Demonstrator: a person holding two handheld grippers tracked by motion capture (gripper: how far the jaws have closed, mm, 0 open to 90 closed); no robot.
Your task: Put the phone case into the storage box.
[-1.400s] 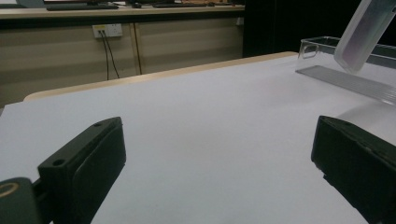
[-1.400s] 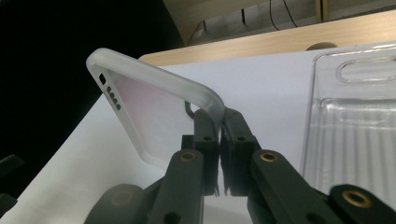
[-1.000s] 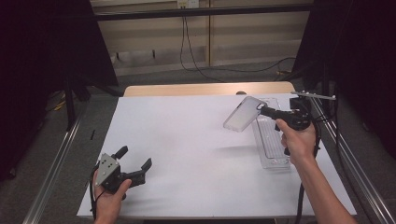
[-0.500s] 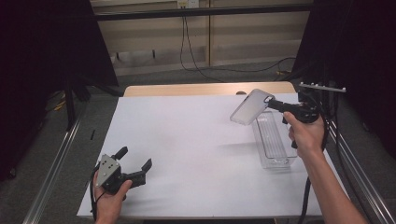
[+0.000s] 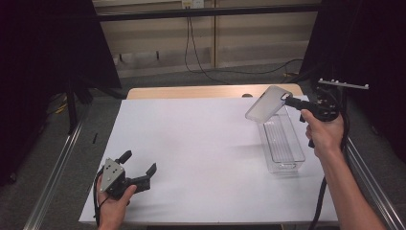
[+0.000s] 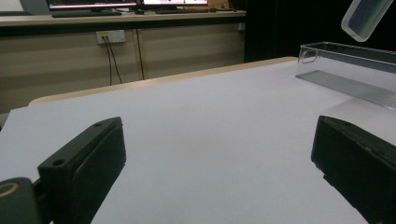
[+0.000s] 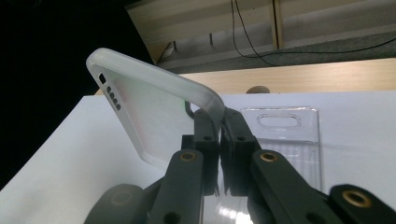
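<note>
A translucent white phone case hangs in the air above the far end of a clear plastic tray at the table's right side. My right gripper is shut on one edge of the case, which tilts up and to the left. In the right gripper view the case rises from between the closed jaws, with the tray behind and below. My left gripper rests near the table's front left corner, open, with nothing between its black fingers. The tray and the case appear far off in the left gripper view.
White paper covers the wooden table. Metal rails run along both sides of the table, and black curtains stand at left and right. Cables hang down the back wall.
My right gripper has carried the phone case to the right and upward, from left of the tray to above its far end. The left gripper has stayed where it was.
</note>
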